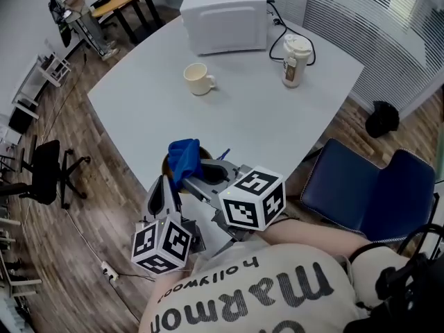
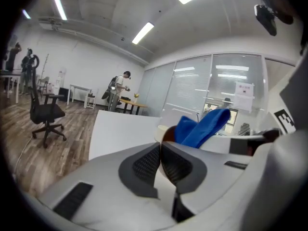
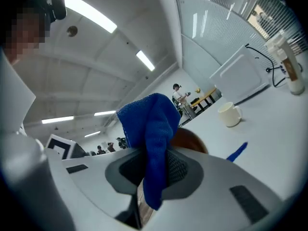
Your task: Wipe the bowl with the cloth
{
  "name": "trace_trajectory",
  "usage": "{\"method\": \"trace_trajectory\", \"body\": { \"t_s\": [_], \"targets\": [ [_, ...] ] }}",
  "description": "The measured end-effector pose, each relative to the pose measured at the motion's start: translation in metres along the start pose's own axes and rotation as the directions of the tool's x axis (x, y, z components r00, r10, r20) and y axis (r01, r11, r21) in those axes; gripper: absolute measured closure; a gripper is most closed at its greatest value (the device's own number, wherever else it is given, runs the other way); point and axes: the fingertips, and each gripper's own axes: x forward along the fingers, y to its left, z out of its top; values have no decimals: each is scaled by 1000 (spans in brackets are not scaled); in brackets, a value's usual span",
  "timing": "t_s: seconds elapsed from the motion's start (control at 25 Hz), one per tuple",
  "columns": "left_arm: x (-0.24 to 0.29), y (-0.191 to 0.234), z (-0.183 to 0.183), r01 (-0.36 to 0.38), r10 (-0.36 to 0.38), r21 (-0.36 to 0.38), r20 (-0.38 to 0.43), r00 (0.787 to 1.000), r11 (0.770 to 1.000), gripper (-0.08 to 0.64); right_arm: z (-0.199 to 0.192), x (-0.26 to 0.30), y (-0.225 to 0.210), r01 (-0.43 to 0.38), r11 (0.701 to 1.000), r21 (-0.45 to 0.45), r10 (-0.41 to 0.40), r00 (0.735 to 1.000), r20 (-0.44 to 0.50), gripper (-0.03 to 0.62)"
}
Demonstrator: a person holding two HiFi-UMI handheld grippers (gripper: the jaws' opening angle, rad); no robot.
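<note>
At the white table's (image 1: pixel 263 116) near edge, a brown bowl (image 1: pixel 167 164) lies mostly hidden under a blue cloth (image 1: pixel 184 157) and both grippers. My right gripper (image 1: pixel 196 179) is shut on the cloth, which stands bunched up between its pads (image 3: pixel 178 170) in the right gripper view; the bowl (image 3: pixel 190 139) shows just past them. My left gripper (image 1: pixel 166 182) is at the bowl's left side. In the left gripper view its pads (image 2: pixel 147 165) meet with nothing visible between them, and the bowl's rim (image 2: pixel 169 134) and the cloth (image 2: pixel 202 126) lie just beyond the tips.
Farther back on the table are a cream mug (image 1: pixel 198 79), a white microwave (image 1: pixel 223 12) with a black cord, and a paper coffee cup (image 1: pixel 295 60). A small blue strip (image 1: pixel 223 155) lies beside the bowl. A blue chair (image 1: pixel 368 186) stands to the right.
</note>
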Motion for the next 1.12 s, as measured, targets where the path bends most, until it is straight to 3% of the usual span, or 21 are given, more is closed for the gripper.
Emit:
{"method": "trace_trajectory", "body": {
  "t_s": [0.16,0.32,0.4,0.6,0.8,1.0,1.12],
  "targets": [
    [-3,-19,8,61,-63,129,12,998,990,543,-22,8,-7,13,998,59,-8,997,-75,528],
    [-6,-18,3,67,-67,148,-8,998,987,535,-48,13,-10,-3,990,141,29,983,-182,528],
    [-7,-15,-2,60,-58,142,-21,998,988,532,-60,15,-9,-10,990,142,44,969,-242,529],
    [-11,-8,-12,47,-40,133,-54,998,990,526,-90,15,-14,-2,996,-91,-35,915,-402,529],
    [-17,-9,-24,53,-41,136,-87,995,989,526,-103,9,-32,32,952,-305,-170,884,-435,528],
    [-21,-11,-26,62,-52,138,-78,996,988,526,-107,-5,-76,155,933,-324,-294,848,-441,528],
    [-21,-6,-26,71,-61,125,-83,995,990,528,-107,-21,-100,234,938,-255,-325,849,-417,528]
  ]
}}
